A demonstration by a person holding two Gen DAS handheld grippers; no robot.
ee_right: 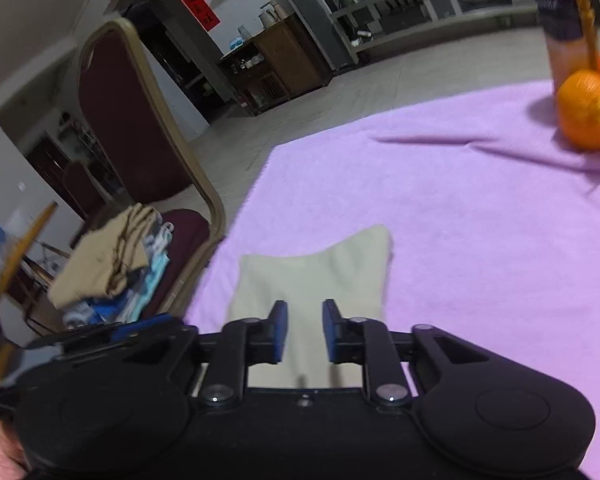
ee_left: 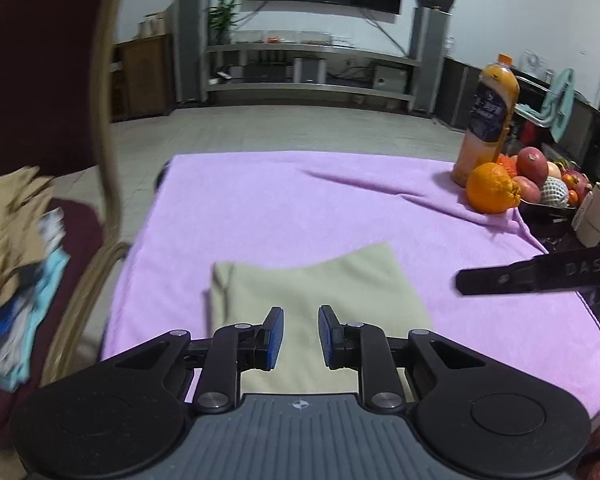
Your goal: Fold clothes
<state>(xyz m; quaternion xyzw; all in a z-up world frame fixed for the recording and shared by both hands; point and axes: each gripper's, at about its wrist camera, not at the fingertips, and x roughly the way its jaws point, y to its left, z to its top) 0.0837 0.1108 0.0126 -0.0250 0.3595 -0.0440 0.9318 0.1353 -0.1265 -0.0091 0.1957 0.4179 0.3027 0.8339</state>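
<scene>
Folded beige garment (ee_left: pixel 316 300) lies near the desk's (ee_left: pixel 380 208) front edge beneath both empty, parted tongs (ee_left: pixel 301 336) (ee_right: pixel 305 330); a shallow pinch could undo its layers.

The left claw (ee_left: pixel 300 330) hangs with its jaws apart over a folded pale green garment (ee_left: pixel 316 292) lying flat on the purple towel (ee_left: pixel 300 208) that covers the surface. A fingertip of the right claw (ee_left: pixel 500 280) reaches in from the right edge. An orange (ee_left: pixel 492 188) and a juice bottle (ee_left: pixel 488 120) stand at the far right corner, and a clothes pile (ee_left: pixel 16 248) sits on the chair (ee_left: pixel 104 120) at left.
</scene>
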